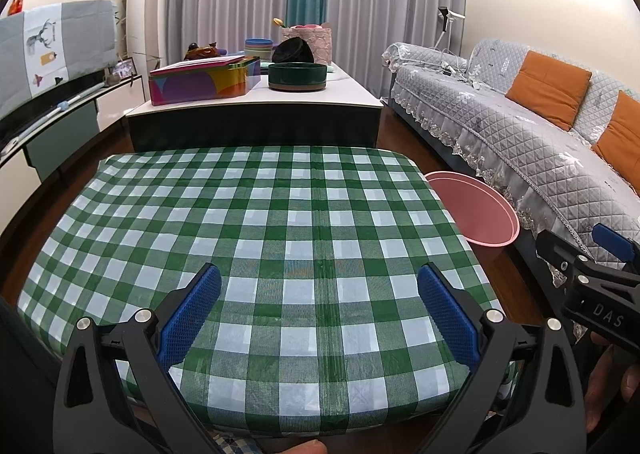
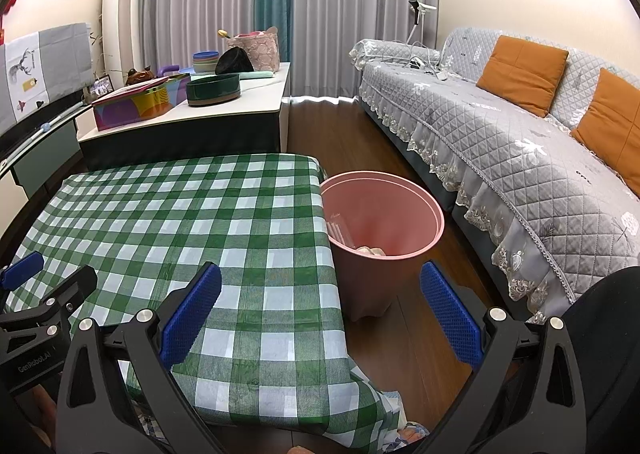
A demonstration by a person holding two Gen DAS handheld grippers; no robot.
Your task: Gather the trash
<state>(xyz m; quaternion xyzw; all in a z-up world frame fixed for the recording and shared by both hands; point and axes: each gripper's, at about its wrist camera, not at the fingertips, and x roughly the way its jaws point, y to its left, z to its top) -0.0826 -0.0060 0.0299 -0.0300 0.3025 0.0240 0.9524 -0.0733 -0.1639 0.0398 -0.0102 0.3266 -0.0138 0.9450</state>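
Note:
A pink trash bin stands on the floor beside the right edge of the table; pale scraps lie inside it. In the left wrist view only part of the pink bin shows past the table corner. The green-and-white checked tablecloth carries no trash that I can see. My left gripper hovers open over the near part of the cloth, nothing between its blue pads. My right gripper is open above the table's right edge, short of the bin, and holds nothing. Each gripper shows at the edge of the other's view.
A low coffee table behind holds a colourful tin, a dark green round box and bowls. A grey quilted sofa with orange cushions runs along the right. Wooden floor lies between the sofa and the tables.

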